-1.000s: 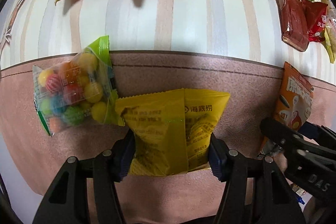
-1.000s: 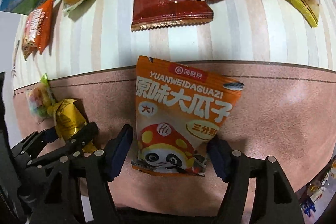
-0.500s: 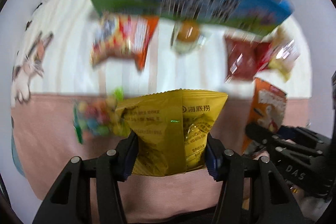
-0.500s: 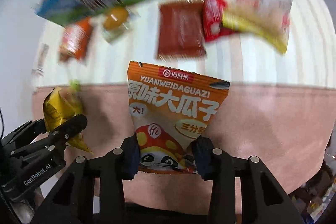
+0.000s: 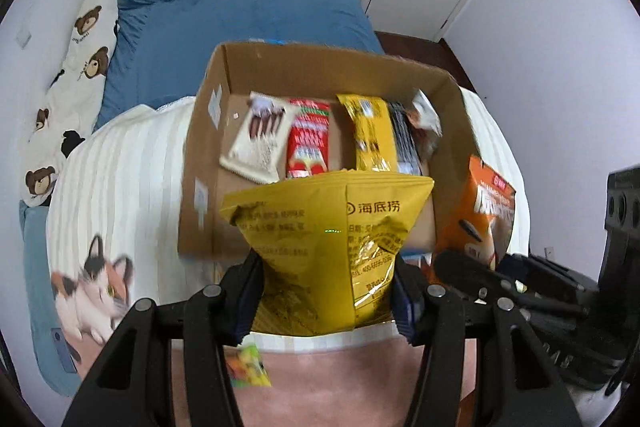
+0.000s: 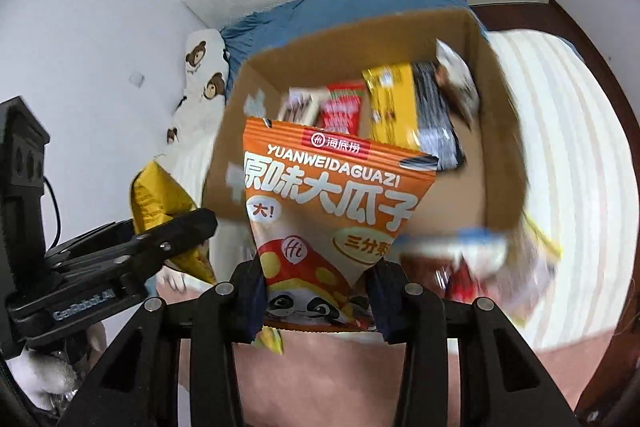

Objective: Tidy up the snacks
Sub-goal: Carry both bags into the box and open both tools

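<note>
My left gripper (image 5: 326, 297) is shut on a yellow snack packet (image 5: 328, 243), held up in front of an open cardboard box (image 5: 204, 155). My right gripper (image 6: 318, 301) is shut on an orange sunflower-seed packet (image 6: 332, 211), also raised before the cardboard box (image 6: 504, 147). Several snack packs (image 5: 308, 139) lie inside the box. In the left wrist view the orange packet (image 5: 484, 211) and the right gripper show at the right. In the right wrist view the yellow packet (image 6: 160, 199) and the left gripper show at the left.
The box stands on a striped blanket (image 5: 120, 171) with a cat print, over a bed with a blue sheet (image 5: 240, 15). A bag of coloured candies (image 5: 248, 371) lies on the pink cloth below. More snack packs (image 6: 492, 267) lie blurred by the box's near corner.
Both grippers have risen from the blanket with their packets and tilted up, so the cardboard box and the bed came into view. The right jaws closed onto the orange packet.
</note>
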Action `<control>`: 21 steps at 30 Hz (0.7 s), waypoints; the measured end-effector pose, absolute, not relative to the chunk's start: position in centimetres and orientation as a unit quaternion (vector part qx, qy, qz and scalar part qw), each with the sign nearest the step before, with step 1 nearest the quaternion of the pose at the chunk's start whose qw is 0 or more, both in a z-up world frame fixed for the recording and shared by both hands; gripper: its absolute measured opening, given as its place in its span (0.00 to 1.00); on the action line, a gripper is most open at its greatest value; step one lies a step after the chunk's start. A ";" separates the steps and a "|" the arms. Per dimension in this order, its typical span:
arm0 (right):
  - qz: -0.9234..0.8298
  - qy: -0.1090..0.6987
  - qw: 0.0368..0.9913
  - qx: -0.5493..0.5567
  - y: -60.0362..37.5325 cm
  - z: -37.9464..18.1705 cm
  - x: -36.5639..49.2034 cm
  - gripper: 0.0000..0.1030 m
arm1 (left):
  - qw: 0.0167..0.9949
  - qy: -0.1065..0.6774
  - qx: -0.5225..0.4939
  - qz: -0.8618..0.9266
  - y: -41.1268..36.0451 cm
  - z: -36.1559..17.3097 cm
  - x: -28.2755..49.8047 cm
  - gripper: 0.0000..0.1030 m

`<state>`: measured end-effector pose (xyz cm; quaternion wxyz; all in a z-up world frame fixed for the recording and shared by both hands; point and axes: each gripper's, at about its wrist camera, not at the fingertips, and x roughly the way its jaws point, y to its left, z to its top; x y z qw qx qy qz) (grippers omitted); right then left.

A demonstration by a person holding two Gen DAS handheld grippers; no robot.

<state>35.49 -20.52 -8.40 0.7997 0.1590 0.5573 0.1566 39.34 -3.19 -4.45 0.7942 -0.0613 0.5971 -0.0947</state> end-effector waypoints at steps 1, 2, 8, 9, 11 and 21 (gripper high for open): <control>0.160 0.560 0.797 0.157 -20.4 -8.4 36.6 0.43 | 0.787 0.607 -0.061 -0.093 -3.0 -4.8 40.8 0.51; 0.162 0.566 0.792 0.159 -19.9 -8.6 38.3 0.43 | 0.779 0.617 -0.064 -0.090 -2.8 -5.4 42.1 0.51; 0.164 0.608 0.765 0.134 -16.9 -11.3 44.1 0.43 | 0.725 0.681 -0.077 -0.070 -1.3 -10.4 47.9 0.52; 0.159 0.607 0.766 0.139 -16.8 -12.0 44.0 0.43 | 0.714 0.692 -0.078 -0.068 -1.2 -11.5 48.4 0.52; 0.162 0.625 0.750 0.145 -16.3 -13.8 45.1 0.43 | 0.697 0.709 -0.082 -0.067 -1.0 -13.2 49.0 0.52; 0.163 0.697 0.690 0.108 -15.3 -20.4 46.6 0.77 | 0.634 0.765 -0.086 -0.072 -0.7 -19.5 47.5 0.61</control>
